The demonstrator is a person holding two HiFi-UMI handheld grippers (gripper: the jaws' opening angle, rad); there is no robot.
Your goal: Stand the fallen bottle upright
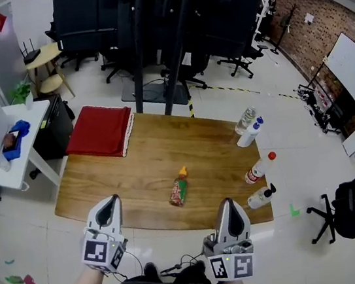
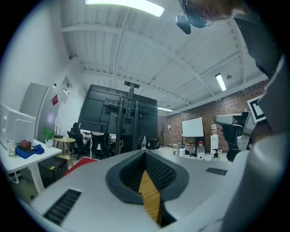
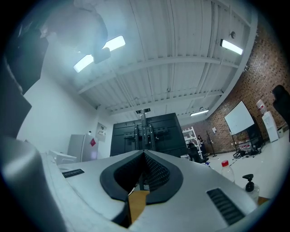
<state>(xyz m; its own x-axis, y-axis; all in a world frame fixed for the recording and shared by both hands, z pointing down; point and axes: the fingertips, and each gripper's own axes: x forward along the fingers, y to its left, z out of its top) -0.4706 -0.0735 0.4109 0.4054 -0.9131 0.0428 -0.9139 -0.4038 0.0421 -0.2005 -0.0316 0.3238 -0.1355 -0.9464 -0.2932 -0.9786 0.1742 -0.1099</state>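
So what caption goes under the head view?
Left gripper and right gripper shut, near a wooden table where a small bottle lies on its side.

Left tool (image 1: pixel 112 201), right tool (image 1: pixel 229 202) (both grey)

Office-style lab: swivel chairs (image 1: pixel 339 212), whiteboard (image 1: pixel 351 66), brick wall (image 1: pixel 320 14).

Bright, even light falls from ceiling light strips (image 3: pixel 114 43) above the wooden table (image 1: pixel 142 170); shadows on the table are faint. The 2 gripper views show fisheye curvature, black vignetted corners, strip glare and soft foregrounds.
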